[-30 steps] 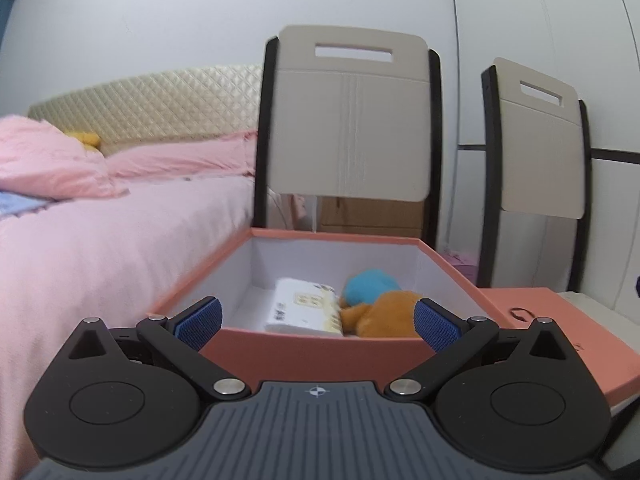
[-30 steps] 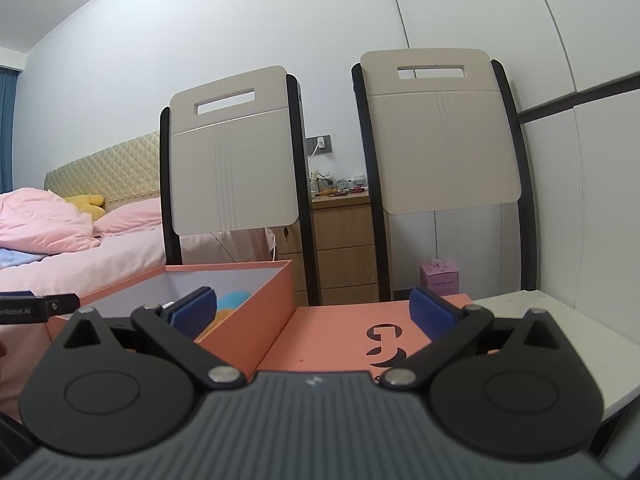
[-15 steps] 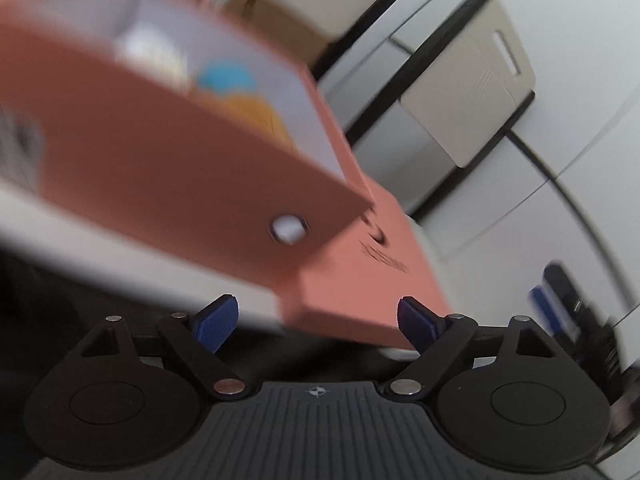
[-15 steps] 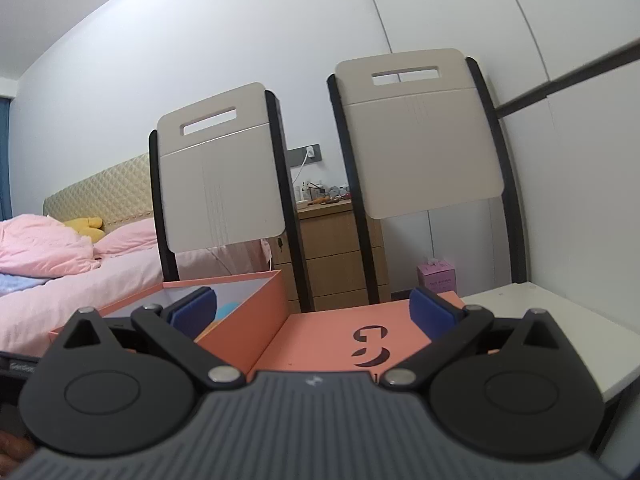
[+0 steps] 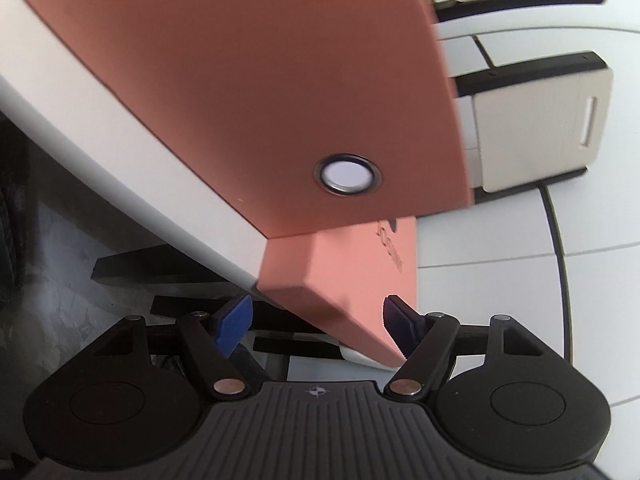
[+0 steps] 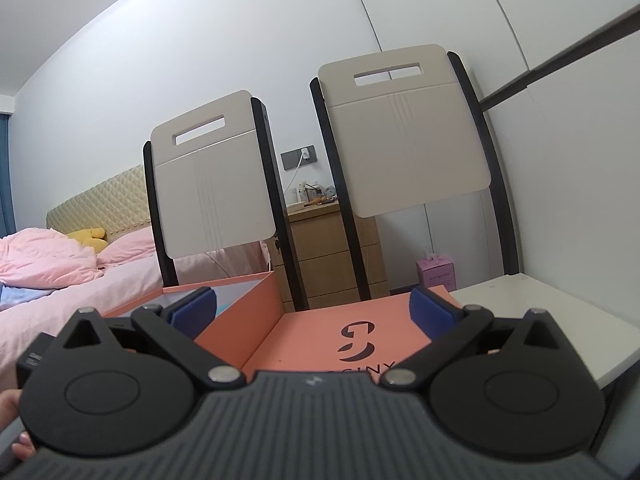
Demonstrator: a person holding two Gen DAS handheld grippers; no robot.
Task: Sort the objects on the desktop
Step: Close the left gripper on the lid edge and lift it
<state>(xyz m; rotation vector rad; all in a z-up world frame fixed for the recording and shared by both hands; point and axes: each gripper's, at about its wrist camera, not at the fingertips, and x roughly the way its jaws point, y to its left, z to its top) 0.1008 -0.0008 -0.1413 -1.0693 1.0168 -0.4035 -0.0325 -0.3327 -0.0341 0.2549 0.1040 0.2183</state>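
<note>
An open salmon-orange box (image 5: pixel 248 80) with a metal eyelet (image 5: pixel 347 174) on its front wall stands on a white table (image 5: pixel 80 112). Its flat lid (image 5: pixel 356 272) lies beside it, overhanging the table edge. My left gripper (image 5: pixel 316 324) is open, rolled sideways and low, with the lid's near corner between its fingers, untouched. In the right wrist view the box (image 6: pixel 248 312) is at the left and the lid (image 6: pixel 360 336) with a dark logo lies under my open, empty right gripper (image 6: pixel 312 308). The box contents are hidden.
Two beige folding chairs (image 6: pixel 212 184) (image 6: pixel 404 132) lean on the wall behind the table. A pink bed (image 6: pixel 60 264) lies at the left. A wooden dresser (image 6: pixel 332 248) and a pink carton (image 6: pixel 434 274) stand behind. The white tabletop (image 6: pixel 540 312) extends right of the lid.
My left gripper has dropped below the table edge and rolled sideways, now facing the box's front wall and the lid corner. My right gripper has shifted slightly right and tilted, staying open over the lid.
</note>
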